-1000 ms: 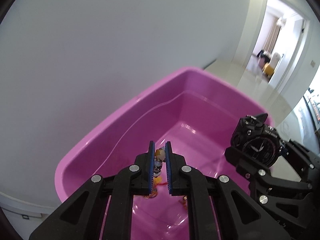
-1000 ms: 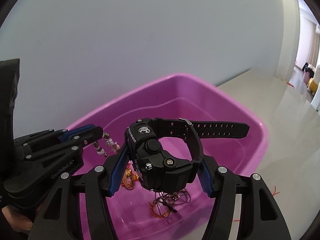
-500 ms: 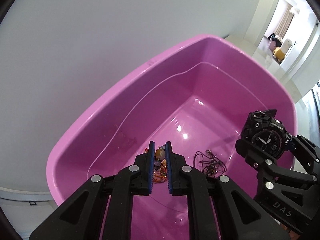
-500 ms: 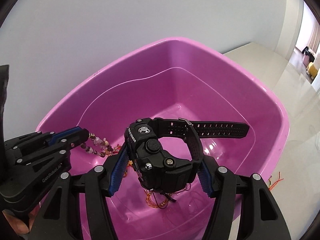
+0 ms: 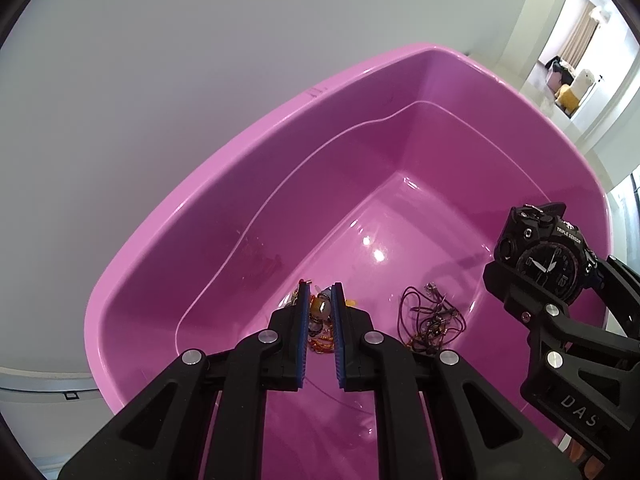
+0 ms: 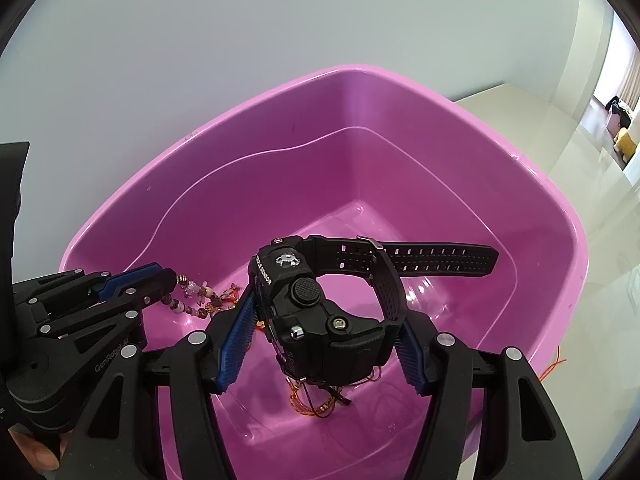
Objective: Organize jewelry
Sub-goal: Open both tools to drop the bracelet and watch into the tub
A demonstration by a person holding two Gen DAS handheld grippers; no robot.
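Both pieces are being lowered into the pink tub (image 6: 540,208), so the depositing step is judged to be in hand. The left tool (image 5: 320,312) is clenched on a beaded bracelet (image 6: 192,296), whose loose end trails toward the tub floor. The right tool (image 6: 324,320) is clamped on the case of a black watch (image 6: 316,304), held above the tub with its strap jutting sideways. Release over bare floor is called for next. 2 tangles lie below: dark cords (image 5: 432,316) and orange thread (image 6: 312,400), which could snag a dropped piece.
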